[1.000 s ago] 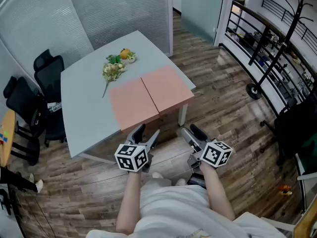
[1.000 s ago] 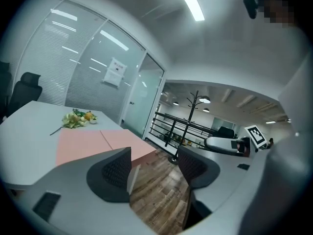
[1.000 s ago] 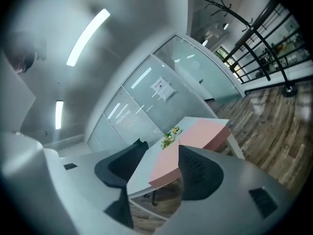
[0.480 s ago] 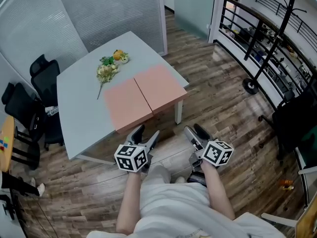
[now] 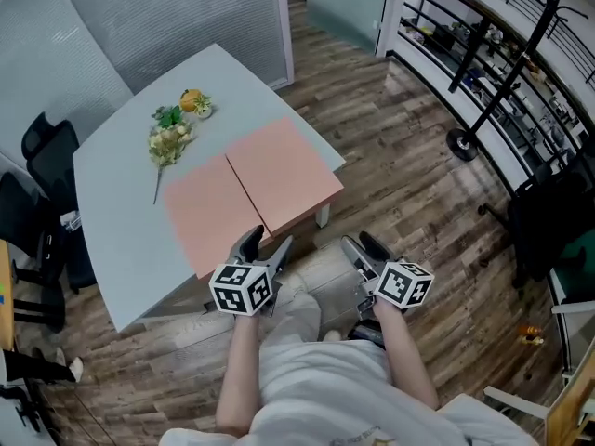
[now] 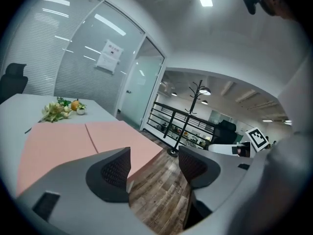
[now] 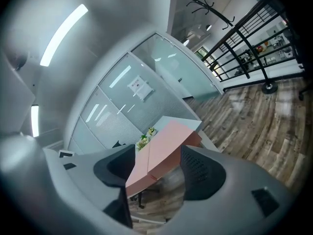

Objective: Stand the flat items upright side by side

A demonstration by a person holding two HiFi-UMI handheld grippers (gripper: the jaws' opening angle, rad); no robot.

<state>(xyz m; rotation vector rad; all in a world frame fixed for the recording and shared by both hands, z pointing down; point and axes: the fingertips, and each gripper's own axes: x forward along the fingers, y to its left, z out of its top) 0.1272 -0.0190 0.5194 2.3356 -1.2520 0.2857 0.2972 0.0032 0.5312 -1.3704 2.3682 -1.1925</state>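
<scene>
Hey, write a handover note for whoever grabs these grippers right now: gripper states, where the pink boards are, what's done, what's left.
Left gripper: open, empty, at the table edge.
Right gripper: jaws have just been opening, nothing between them.
Two pink boards lie flat, side by side, on the table.
Done: nothing yet.
Left: stand both boards upright, side by side.

L gripper (image 5: 263, 245) & R gripper (image 5: 361, 243) held side by side, both pointing fwd, slightly down. L jaws apart, nothing btwn. R jaws apart, just been opening, nothing btwn. L forearm (image 5: 239, 365) & R forearm (image 5: 404, 356) bare, roughly parallel.
</scene>
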